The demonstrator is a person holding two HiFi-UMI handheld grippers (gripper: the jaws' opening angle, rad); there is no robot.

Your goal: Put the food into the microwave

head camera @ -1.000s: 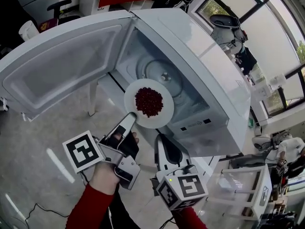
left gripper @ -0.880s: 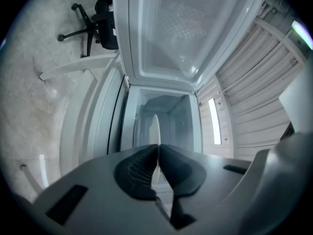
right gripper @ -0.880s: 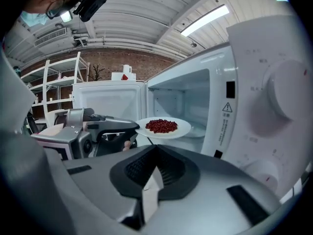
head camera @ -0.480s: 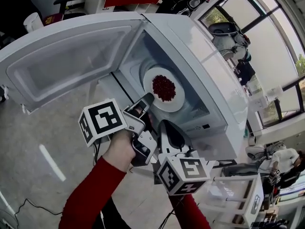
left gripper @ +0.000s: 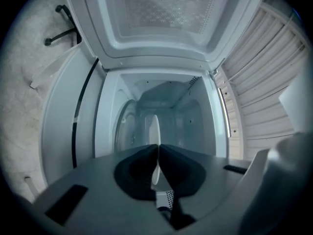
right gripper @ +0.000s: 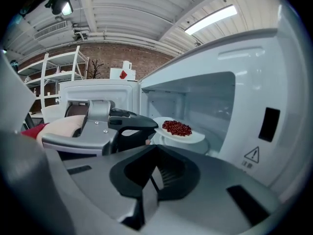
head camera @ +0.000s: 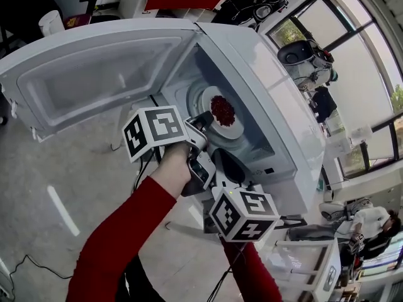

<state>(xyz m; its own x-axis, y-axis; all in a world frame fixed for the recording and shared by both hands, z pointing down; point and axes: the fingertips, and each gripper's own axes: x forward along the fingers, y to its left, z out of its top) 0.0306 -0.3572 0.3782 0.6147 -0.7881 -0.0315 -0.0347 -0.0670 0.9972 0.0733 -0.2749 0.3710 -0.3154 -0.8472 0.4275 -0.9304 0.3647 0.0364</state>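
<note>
A white plate (head camera: 228, 126) heaped with red food (head camera: 222, 110) hangs inside the open microwave (head camera: 277, 99), just above its glass turntable (head camera: 196, 98). My left gripper (head camera: 206, 118) is shut on the plate's near rim. The left gripper view has the plate (left gripper: 154, 129) edge-on between the closed jaws of the left gripper (left gripper: 157, 150), pointing into the cavity. My right gripper (head camera: 221, 158) hovers shut and empty just outside the opening, below the left one. Its own view shows the plate (right gripper: 182, 135) with the food (right gripper: 176, 127), the left gripper (right gripper: 149, 125) and the right gripper (right gripper: 156, 147).
The microwave door (head camera: 94, 74) is swung wide open to the left. A white wire cart (head camera: 308, 263) stands at lower right. A black cable (head camera: 38, 262) lies on the floor, and an office chair (head camera: 94, 2) stands at the back. White shelving (right gripper: 49, 77) shows behind.
My left gripper has carried the plate from the microwave's mouth deeper into the cavity, over the turntable. The right gripper has followed up close to the opening, still shut.
</note>
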